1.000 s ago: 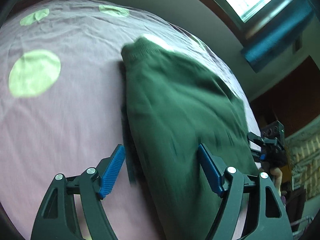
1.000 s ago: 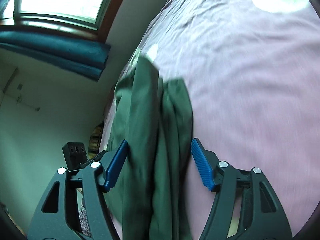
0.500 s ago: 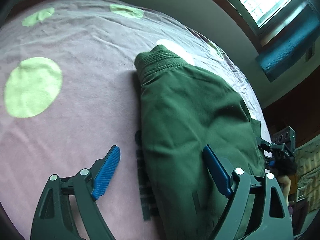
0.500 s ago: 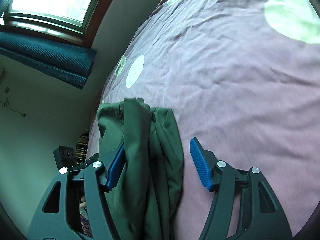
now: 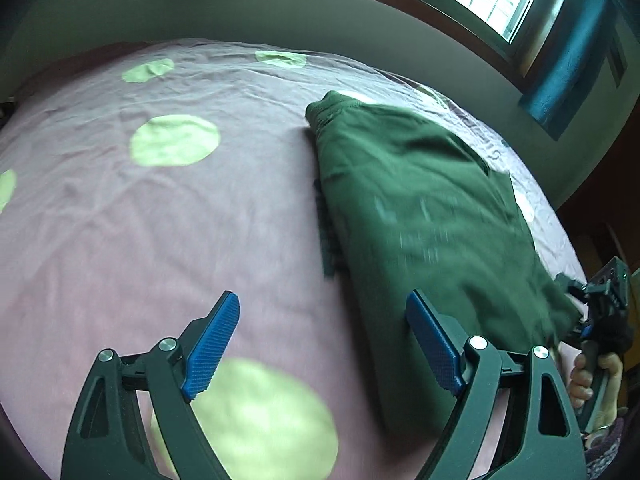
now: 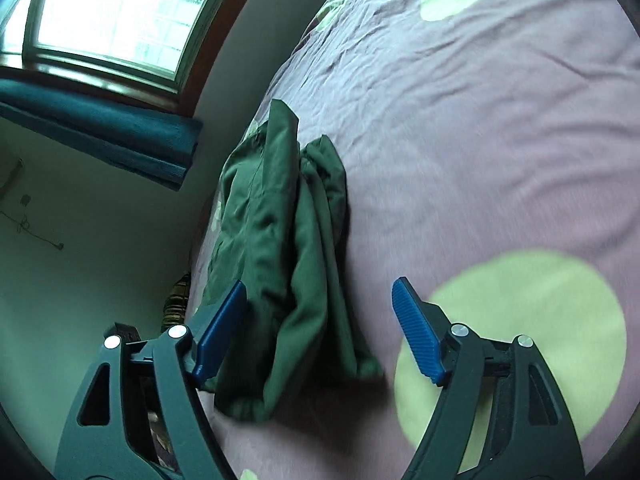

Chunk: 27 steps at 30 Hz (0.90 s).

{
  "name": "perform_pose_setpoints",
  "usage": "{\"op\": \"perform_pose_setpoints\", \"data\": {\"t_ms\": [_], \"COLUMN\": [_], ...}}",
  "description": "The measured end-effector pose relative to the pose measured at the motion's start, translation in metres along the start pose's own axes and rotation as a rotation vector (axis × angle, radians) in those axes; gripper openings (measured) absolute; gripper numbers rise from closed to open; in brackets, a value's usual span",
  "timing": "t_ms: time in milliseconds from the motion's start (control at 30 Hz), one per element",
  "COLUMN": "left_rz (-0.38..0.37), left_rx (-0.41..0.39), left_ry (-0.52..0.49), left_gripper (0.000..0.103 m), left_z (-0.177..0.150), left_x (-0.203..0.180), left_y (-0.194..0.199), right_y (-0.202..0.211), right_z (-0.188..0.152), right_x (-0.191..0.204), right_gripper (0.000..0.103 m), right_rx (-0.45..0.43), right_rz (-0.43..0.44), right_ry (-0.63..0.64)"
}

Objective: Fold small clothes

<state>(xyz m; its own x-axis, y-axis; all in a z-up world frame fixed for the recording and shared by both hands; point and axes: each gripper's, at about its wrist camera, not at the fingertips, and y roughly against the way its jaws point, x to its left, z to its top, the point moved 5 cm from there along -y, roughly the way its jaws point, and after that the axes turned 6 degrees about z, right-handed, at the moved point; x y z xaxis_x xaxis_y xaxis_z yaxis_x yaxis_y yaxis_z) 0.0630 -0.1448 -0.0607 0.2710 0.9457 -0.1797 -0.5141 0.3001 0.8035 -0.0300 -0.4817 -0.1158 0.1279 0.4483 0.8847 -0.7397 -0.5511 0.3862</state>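
A dark green garment (image 5: 424, 216) lies folded lengthwise on a mauve bedsheet with pale green dots (image 5: 176, 200). Its ribbed waistband end is at the far side in the left wrist view. My left gripper (image 5: 320, 344) is open and empty, above the sheet at the garment's near left edge. In the right wrist view the garment (image 6: 288, 240) lies bunched in long folds near the bed's edge. My right gripper (image 6: 316, 328) is open and empty, raised over the garment's near end. The right gripper also shows in the left wrist view (image 5: 600, 308), held in a hand.
A wall and a window (image 6: 120, 12) with a teal blind (image 6: 100, 136) run along the far side of the bed. The bed's edge (image 6: 200, 264) is just left of the garment in the right wrist view. Bare sheet (image 6: 480, 140) spreads to the right.
Both grippers have drawn back from the garment and risen, so more of the sheet shows. The garment stays lying on the bed; both stay open.
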Motion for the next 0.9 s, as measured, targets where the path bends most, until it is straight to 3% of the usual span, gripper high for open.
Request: {"op": "perform_pose_setpoints", "data": {"t_ms": [267,567,767,900], "left_rz": [0.062,0.162,0.167,0.172], "left_rx": [-0.017,-0.069,-0.065,-0.090], "left_ry": [0.013,-0.027,-0.021,-0.022], "left_gripper": [0.084,0.085,0.085,0.086], "left_z": [-0.042,-0.062,-0.070,-0.071], "left_x": [-0.010,-0.022,-0.026,-0.031], "left_y": [0.029,0.045,0.050,0.057], "right_y": [0.032,0.047,0.036,0.030], "right_z": [-0.040,-0.076,-0.088,-0.096], "right_x": [0.006,0.025,0.052,0.063], "right_gripper": [0.079,0.083,0.087,0.089], "right_rx": [-0.033,-0.053,-0.074,-0.075], "right_rz": [-0.045,-0.367,-0.578,-0.608], "right_ry": [-0.003,0.210,0.426,0.491]}}
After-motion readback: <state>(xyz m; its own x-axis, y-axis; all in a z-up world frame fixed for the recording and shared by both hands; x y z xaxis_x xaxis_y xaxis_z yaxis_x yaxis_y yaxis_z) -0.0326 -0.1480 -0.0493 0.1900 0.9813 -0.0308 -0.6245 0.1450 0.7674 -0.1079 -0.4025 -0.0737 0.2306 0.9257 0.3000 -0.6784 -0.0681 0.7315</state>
